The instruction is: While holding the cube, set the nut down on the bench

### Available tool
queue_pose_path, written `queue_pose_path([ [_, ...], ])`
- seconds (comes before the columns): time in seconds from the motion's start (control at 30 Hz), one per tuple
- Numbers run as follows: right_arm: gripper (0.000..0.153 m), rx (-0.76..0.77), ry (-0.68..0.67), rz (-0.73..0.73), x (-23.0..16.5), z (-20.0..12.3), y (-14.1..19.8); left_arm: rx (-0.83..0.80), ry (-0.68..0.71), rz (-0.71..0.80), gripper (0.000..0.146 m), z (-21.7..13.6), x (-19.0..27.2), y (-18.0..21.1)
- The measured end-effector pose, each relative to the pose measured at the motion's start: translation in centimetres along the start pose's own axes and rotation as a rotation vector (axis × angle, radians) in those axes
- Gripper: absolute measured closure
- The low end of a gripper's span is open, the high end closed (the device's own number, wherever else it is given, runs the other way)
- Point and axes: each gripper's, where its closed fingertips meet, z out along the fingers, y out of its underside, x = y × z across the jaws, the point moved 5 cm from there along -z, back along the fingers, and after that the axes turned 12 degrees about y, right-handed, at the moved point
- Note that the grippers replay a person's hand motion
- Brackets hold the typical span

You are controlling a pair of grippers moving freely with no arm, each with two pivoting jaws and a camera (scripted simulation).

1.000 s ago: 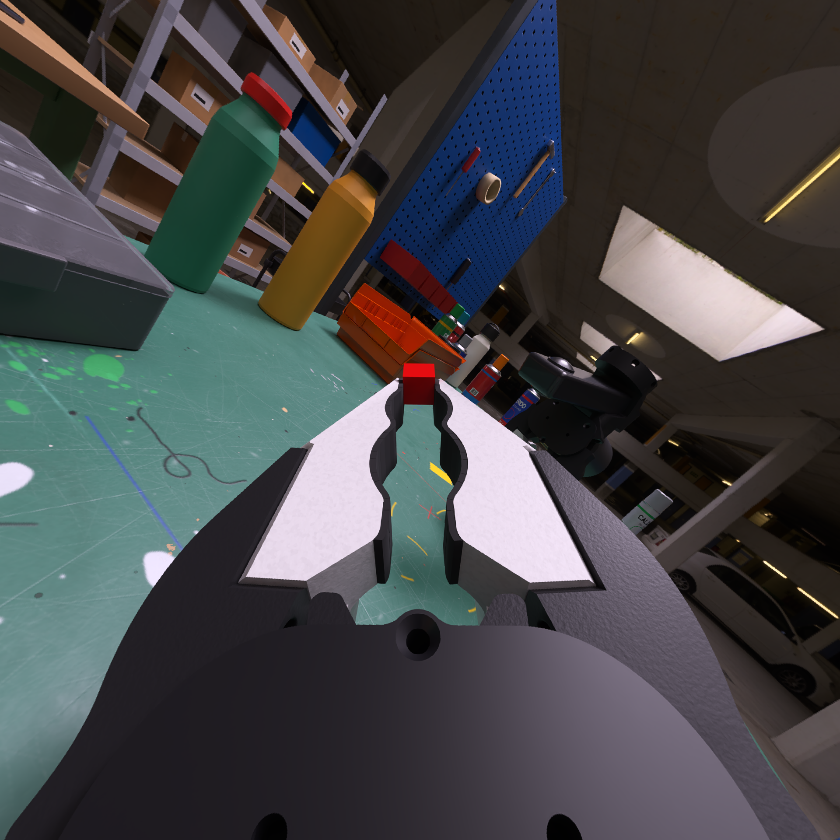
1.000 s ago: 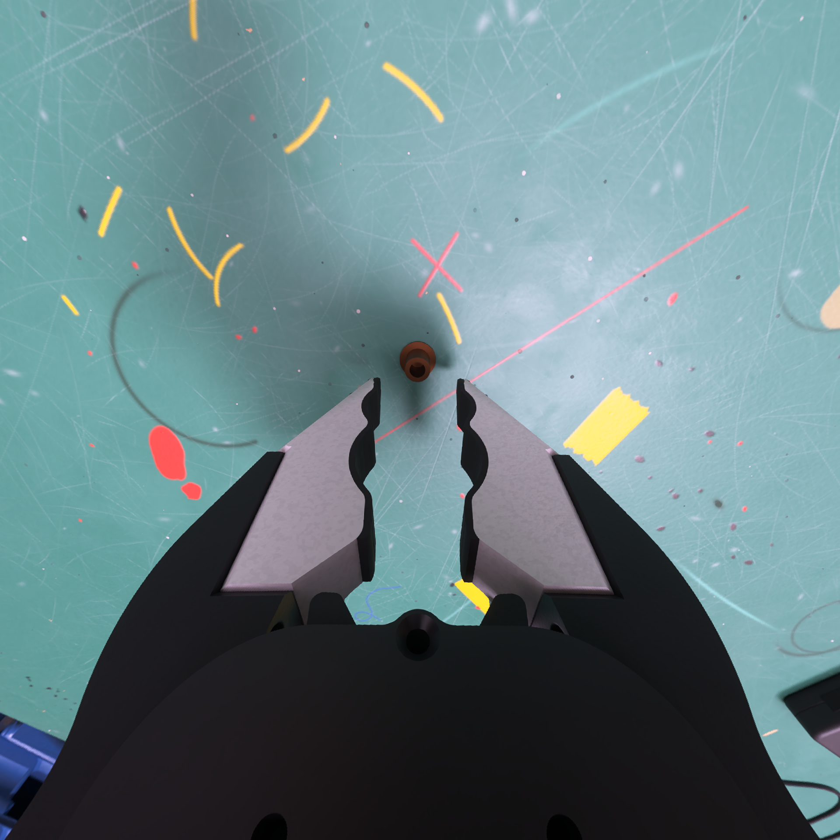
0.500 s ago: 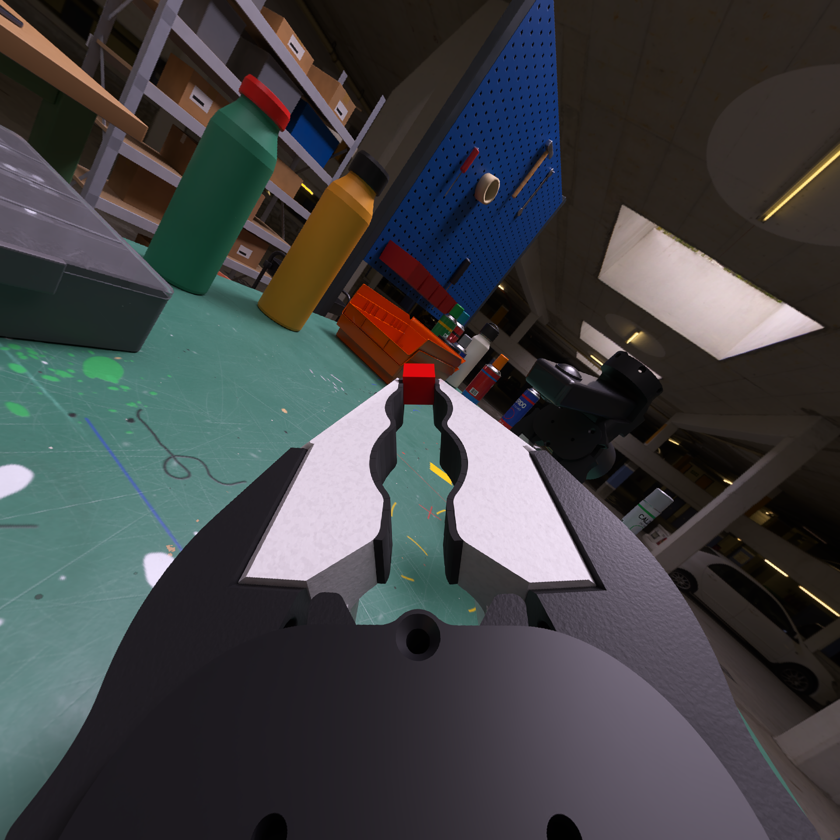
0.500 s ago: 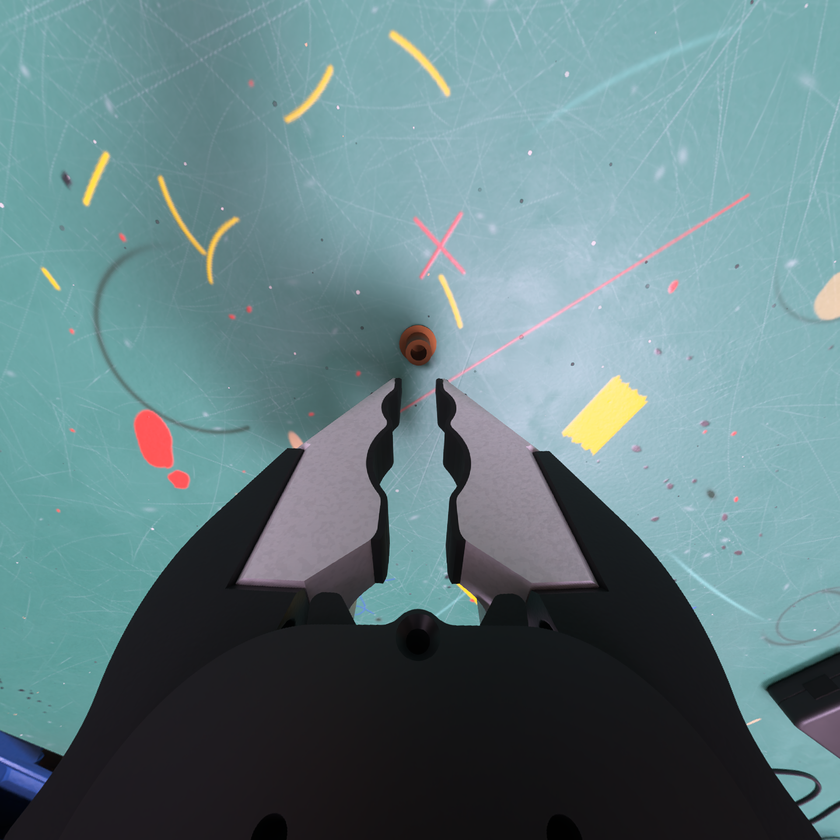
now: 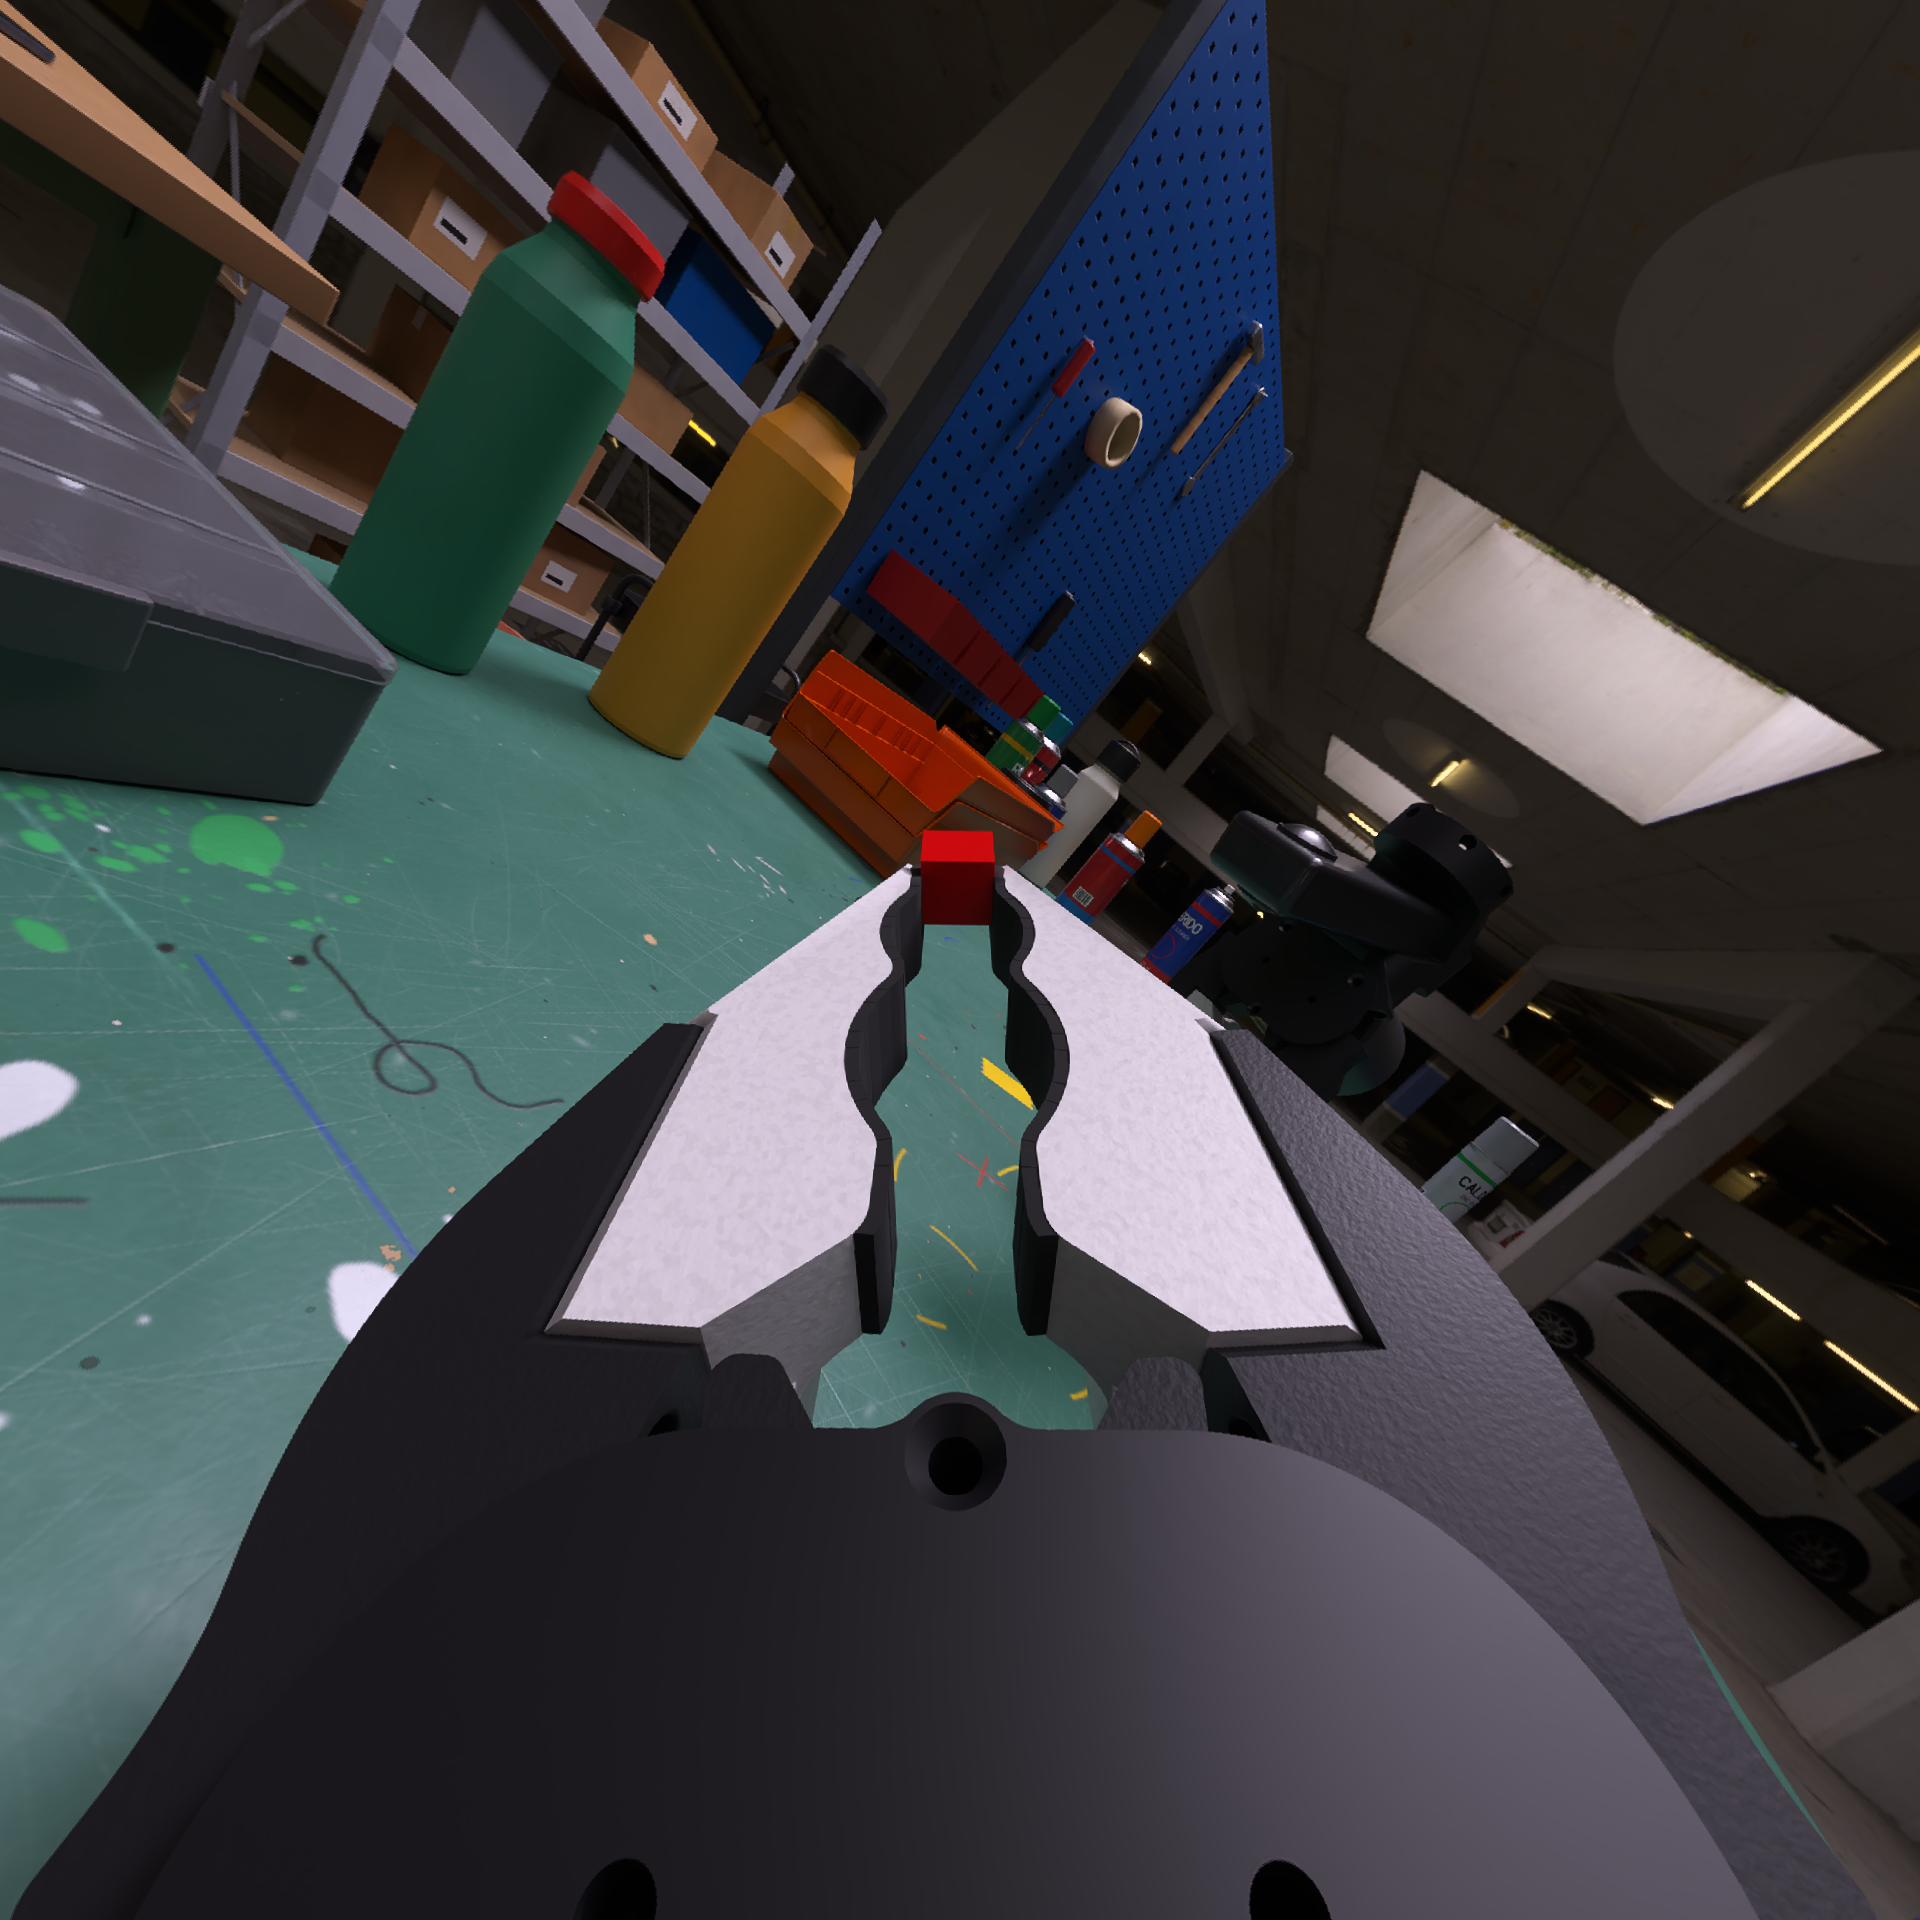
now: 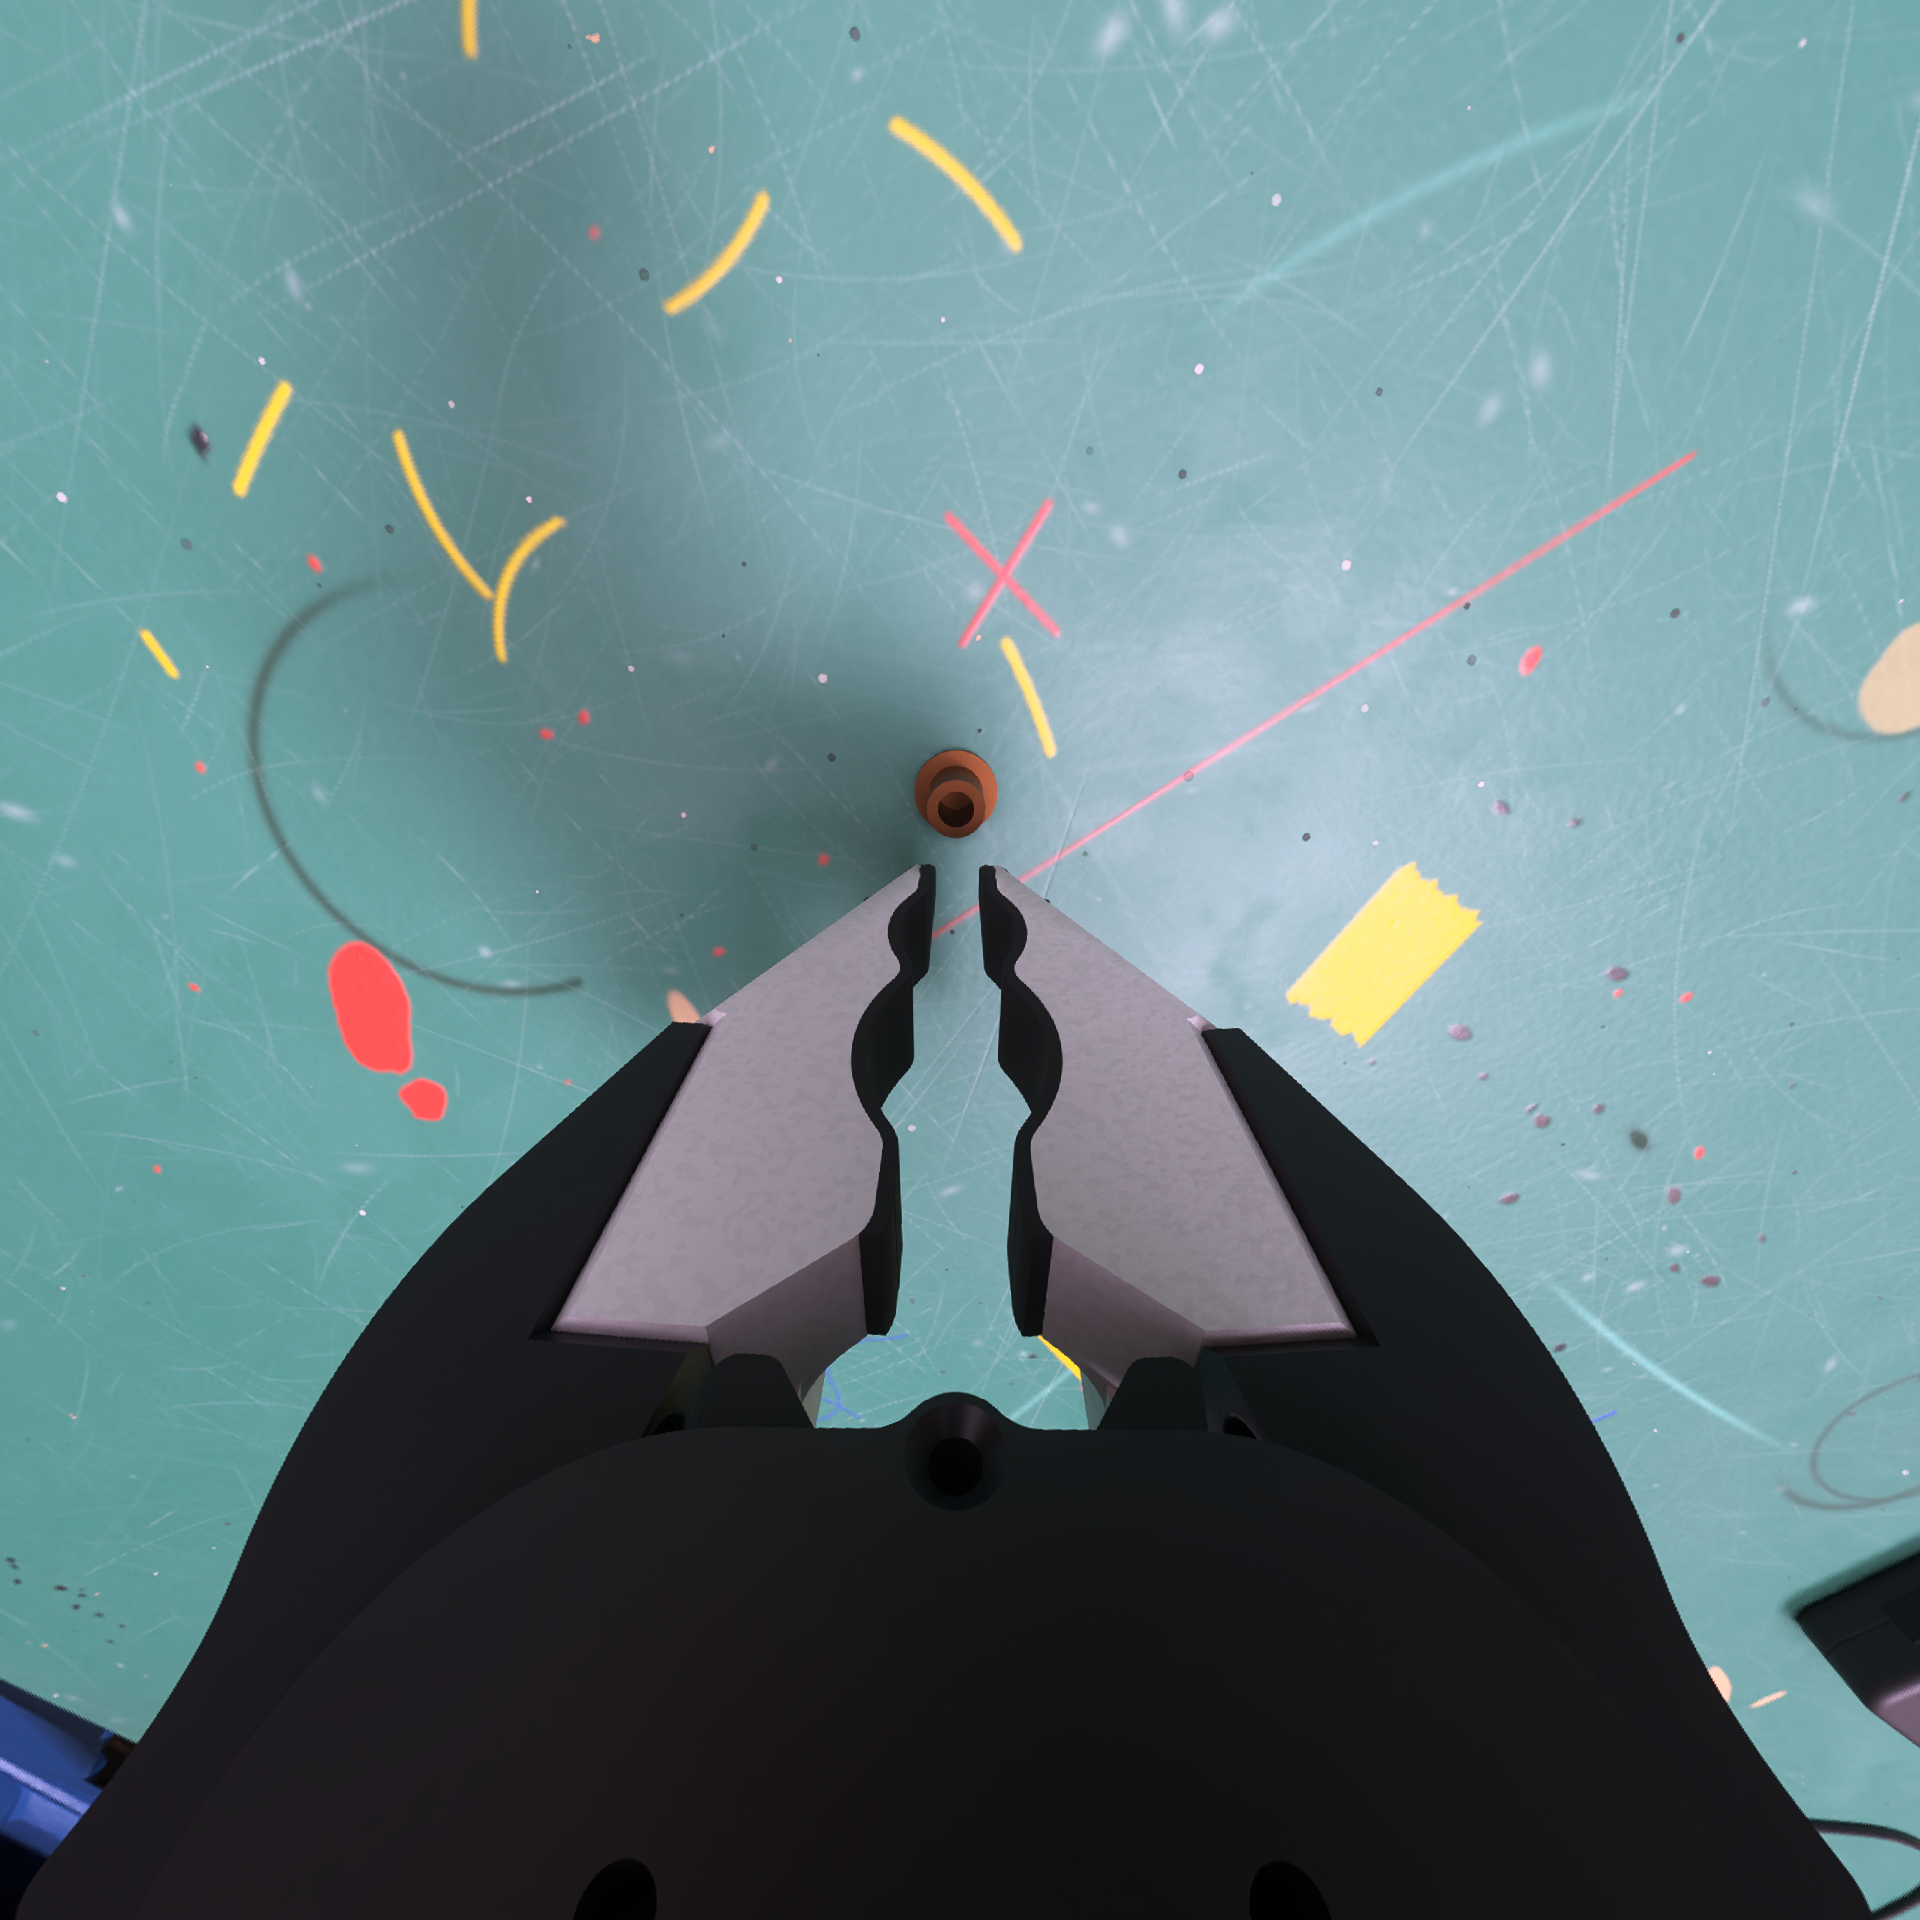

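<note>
My left gripper (image 5: pixel 956 885) is shut on a small red cube (image 5: pixel 956 871), pinched between the fingertips and held above the green bench mat (image 5: pixel 520 935). In the right wrist view a small brown nut (image 6: pixel 954 795) lies on the teal bench mat (image 6: pixel 1351 312), just beyond my right gripper (image 6: pixel 954 878). That gripper points down at the mat. Its jaws are almost together, empty, and apart from the nut. The right gripper also shows as a dark body (image 5: pixel 1351 935) to the right in the left wrist view.
A grey case (image 5: pixel 135 623), a green bottle (image 5: pixel 499 447), a yellow bottle (image 5: pixel 738 571), an orange bin (image 5: pixel 894 758) and spray cans (image 5: pixel 1107 873) stand along the bench's far side. A yellow tape strip (image 6: pixel 1382 951) and a dark object (image 6: pixel 1870 1652) lie right of the nut.
My right gripper's jaws have closed from wide open to nearly together and drawn back from the nut, which stays on the mat. My left gripper still holds the cube, unmoved.
</note>
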Motion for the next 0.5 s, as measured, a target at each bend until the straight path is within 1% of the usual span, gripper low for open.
queue_pose_path([
  [0.1, 0.145, 0.010, 0.013, 0.000, -0.1, -0.3, -0.3, 0.007, -0.004, -0.001, 0.135, -0.1, -0.1, -0.1],
  [0.17, 0.145, 0.084, 0.017, 0.019, -0.4, -1.1, -1.8, 0.016, -0.008, -0.003, 0.135, -0.2, -0.1, -0.2],
  [0.23, 0.145, 0.240, -0.017, 0.069, -1.4, -2.9, -4.9, 0.033, -0.016, 0.004, 0.135, -0.3, -0.2, -0.3],
  [0.3, 0.145, 0.471, -0.024, 0.127, -2.7, -5.1, -9.3, 0.055, -0.028, 0.022, 0.135, -0.5, -0.3, -0.6],
  [0.37, 0.145, 0.698, -0.013, 0.250, -4.1, -7.1, -13.7, 0.073, -0.034, 0.038, 0.135, -0.7, -0.2, -0.8],
  [0.43, 0.145, 0.879, -0.060, 0.411, -5.0, -8.1, -17.0, 0.088, -0.049, 0.060, 0.135, -0.9, -0.1, -1.1],
  [0.47, 0.145, 0.925, -0.062, 0.525, -5.3, -8.1, -18.3, 0.099, -0.057, 0.072, 0.135, -1.0, -0.1, -1.2],
  [0.5, 0.145, 0.933, -0.069, 0.603, -5.7, -8.0, -19.3, 0.109, -0.067, 0.083, 0.135, -1.1, -0.1, -1.4],
])
